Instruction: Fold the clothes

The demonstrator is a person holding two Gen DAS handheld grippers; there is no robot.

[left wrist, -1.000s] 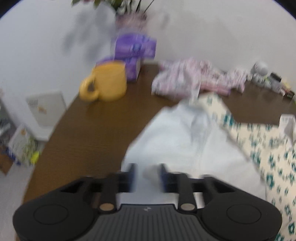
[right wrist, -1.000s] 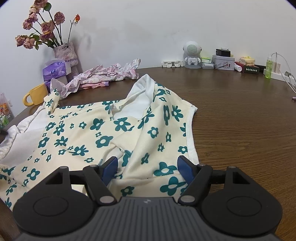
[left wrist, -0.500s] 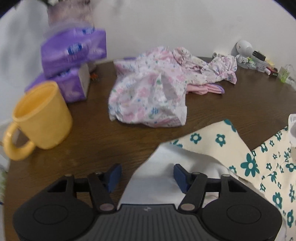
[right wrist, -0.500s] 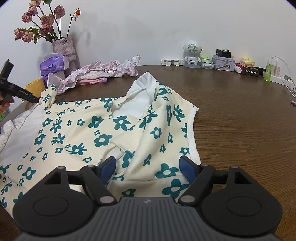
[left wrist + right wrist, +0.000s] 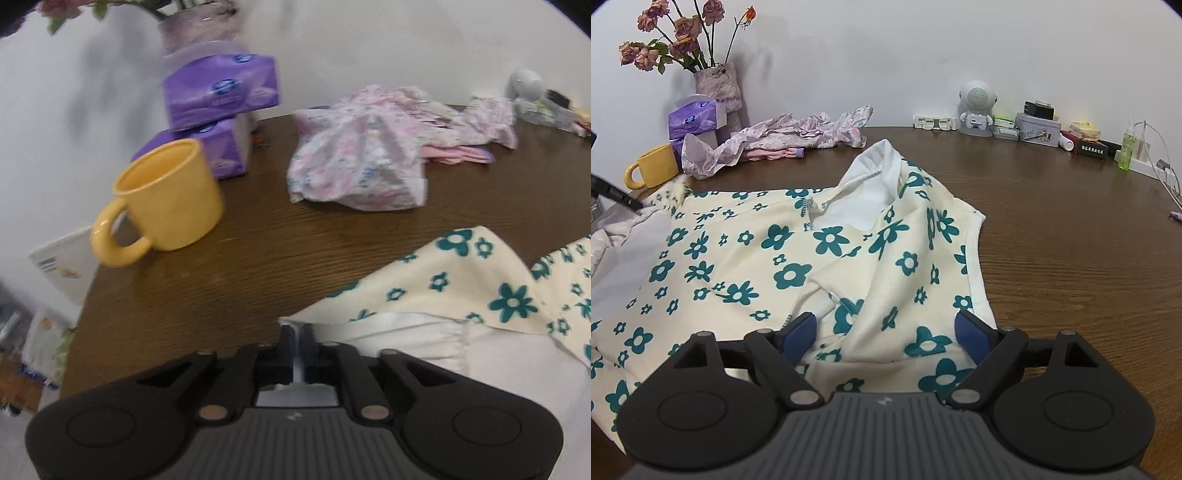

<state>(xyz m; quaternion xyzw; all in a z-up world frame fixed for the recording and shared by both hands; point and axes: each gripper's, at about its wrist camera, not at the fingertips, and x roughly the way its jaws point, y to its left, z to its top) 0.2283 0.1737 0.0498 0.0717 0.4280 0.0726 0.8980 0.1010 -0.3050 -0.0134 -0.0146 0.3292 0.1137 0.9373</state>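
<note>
A cream garment with teal flowers [image 5: 775, 258] lies spread on the brown table [image 5: 1071, 240], its white lining [image 5: 857, 206] showing at the neck. My left gripper [image 5: 297, 347] is at the garment's far left corner [image 5: 443, 288]. Its jaws are closing and stand almost together, with a strip of the white edge [image 5: 406, 332] pinched between them. In the right wrist view this gripper's black tip [image 5: 617, 194] shows at that corner. My right gripper [image 5: 886, 332] hovers over the near right part of the garment. Its jaws are opening wide; cloth lies between the blue pads [image 5: 798, 332] without being pressed.
A yellow mug [image 5: 166, 199] and stacked purple tissue packs [image 5: 221, 88] stand left of the corner. A crumpled pink floral garment [image 5: 362, 166] lies behind. A vase of dried roses [image 5: 716, 85], a white robot-shaped speaker [image 5: 975, 107], small boxes, a bottle [image 5: 1128, 147] and a cable line the back edge.
The left gripper's jaws have gone from wide apart to nearly together on the garment's white corner edge, and it has shifted toward that corner. The right jaws have spread a little wider.
</note>
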